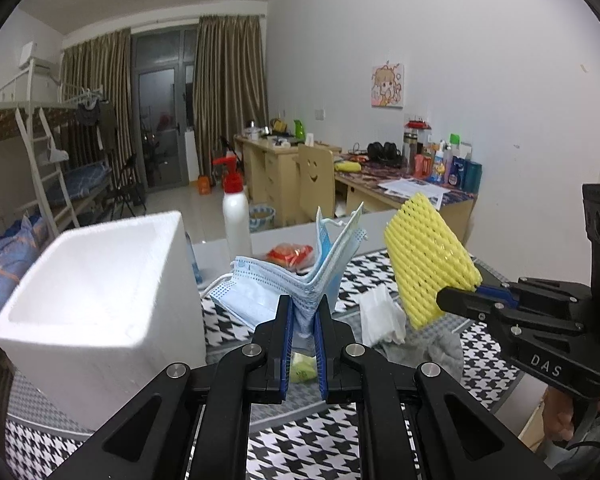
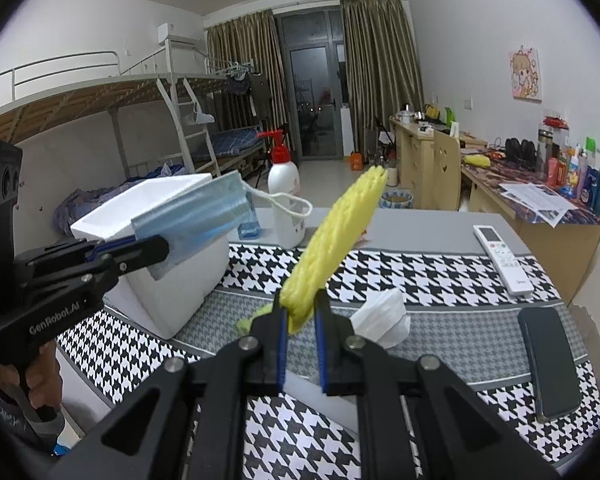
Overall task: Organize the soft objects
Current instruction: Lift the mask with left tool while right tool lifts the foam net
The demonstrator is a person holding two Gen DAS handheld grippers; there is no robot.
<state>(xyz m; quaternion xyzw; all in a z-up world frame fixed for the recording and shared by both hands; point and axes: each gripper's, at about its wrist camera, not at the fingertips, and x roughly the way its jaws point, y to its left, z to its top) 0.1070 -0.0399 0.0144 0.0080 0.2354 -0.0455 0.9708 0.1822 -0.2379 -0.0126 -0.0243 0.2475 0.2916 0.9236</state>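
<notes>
The left gripper (image 1: 304,312) is pinching a stack of blue face masks (image 1: 300,280), lifting it clear of the houndstooth tablecloth (image 1: 300,440) beside the white foam box (image 1: 96,300). The right gripper (image 2: 300,308) is clamping a yellow foam net sleeve (image 2: 336,236), holding it above a crumpled white tissue (image 2: 384,316).

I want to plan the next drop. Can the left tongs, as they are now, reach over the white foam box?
Probably yes. The left tongs, shut on blue face masks, are lifted beside the white foam box, whose top is open, with nothing between them.
</notes>
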